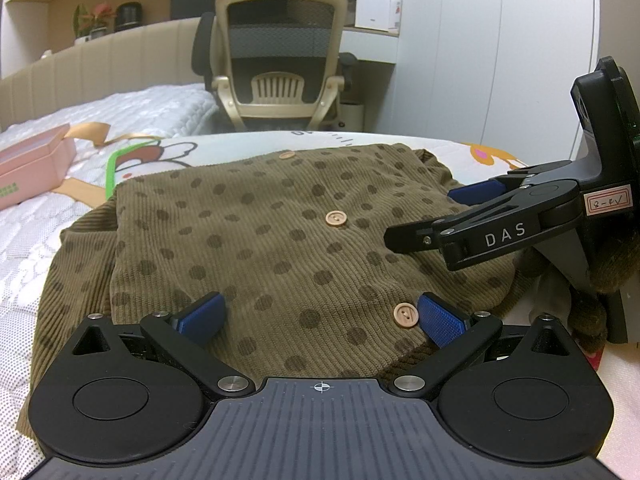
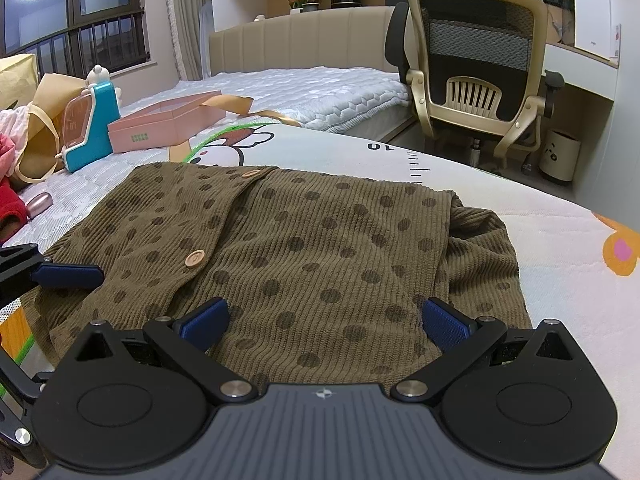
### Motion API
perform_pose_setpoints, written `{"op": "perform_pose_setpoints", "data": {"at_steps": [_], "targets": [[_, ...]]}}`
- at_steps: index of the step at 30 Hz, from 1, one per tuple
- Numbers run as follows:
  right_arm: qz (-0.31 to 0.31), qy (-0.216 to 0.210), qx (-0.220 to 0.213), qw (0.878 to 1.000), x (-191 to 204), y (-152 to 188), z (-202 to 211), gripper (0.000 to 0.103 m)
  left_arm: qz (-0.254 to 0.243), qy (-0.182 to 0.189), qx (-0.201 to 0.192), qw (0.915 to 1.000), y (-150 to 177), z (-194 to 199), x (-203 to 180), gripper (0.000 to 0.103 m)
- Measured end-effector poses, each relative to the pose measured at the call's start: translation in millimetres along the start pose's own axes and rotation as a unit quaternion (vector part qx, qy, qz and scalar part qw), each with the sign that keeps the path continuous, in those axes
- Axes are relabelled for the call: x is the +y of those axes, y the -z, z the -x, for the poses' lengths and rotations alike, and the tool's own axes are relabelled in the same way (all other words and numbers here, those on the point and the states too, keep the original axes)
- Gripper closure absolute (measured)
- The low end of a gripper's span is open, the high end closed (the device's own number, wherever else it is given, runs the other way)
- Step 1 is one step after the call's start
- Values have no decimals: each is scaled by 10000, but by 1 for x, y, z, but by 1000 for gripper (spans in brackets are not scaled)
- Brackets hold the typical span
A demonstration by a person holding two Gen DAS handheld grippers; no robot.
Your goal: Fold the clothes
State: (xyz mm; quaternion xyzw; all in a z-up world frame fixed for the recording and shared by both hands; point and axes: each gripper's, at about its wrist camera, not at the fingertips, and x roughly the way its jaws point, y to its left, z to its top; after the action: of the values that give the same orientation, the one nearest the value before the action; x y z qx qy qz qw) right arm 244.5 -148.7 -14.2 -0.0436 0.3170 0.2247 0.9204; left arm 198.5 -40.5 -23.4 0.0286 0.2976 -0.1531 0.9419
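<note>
Corduroy cardigan [image 1: 280, 232], olive with dark dots and wooden buttons [image 1: 335, 219], lies spread across the centre of both views on a printed play mat [image 2: 560, 208], its sleeves already tucked in at the sides. Both grippers sit at the near hem with their blue pads spread wide and nothing between them: the left gripper [image 1: 320, 316] low in its own view, the right gripper [image 2: 324, 322] likewise.

To do this fold well, I judge each should close on the hem at matching spots either side of the button line, catching every layer, then lift together and carry the hem evenly toward the collar at the top of the garment, so the edges meet square.

Readable writing: "DAS" on the right gripper's arm at the right of the left view, a handwritten tag there, roughly "8-4", and "10" on the mat's ruler print.
</note>
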Motion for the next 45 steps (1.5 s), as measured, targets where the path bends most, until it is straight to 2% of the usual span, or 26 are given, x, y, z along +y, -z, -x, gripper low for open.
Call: {"op": "perform_pose_setpoints", "data": {"at_steps": [45], "targets": [[-80, -70, 1, 9999, -3, 1, 0, 0, -55, -67, 28, 10000, 0, -2, -3, 0]]}}
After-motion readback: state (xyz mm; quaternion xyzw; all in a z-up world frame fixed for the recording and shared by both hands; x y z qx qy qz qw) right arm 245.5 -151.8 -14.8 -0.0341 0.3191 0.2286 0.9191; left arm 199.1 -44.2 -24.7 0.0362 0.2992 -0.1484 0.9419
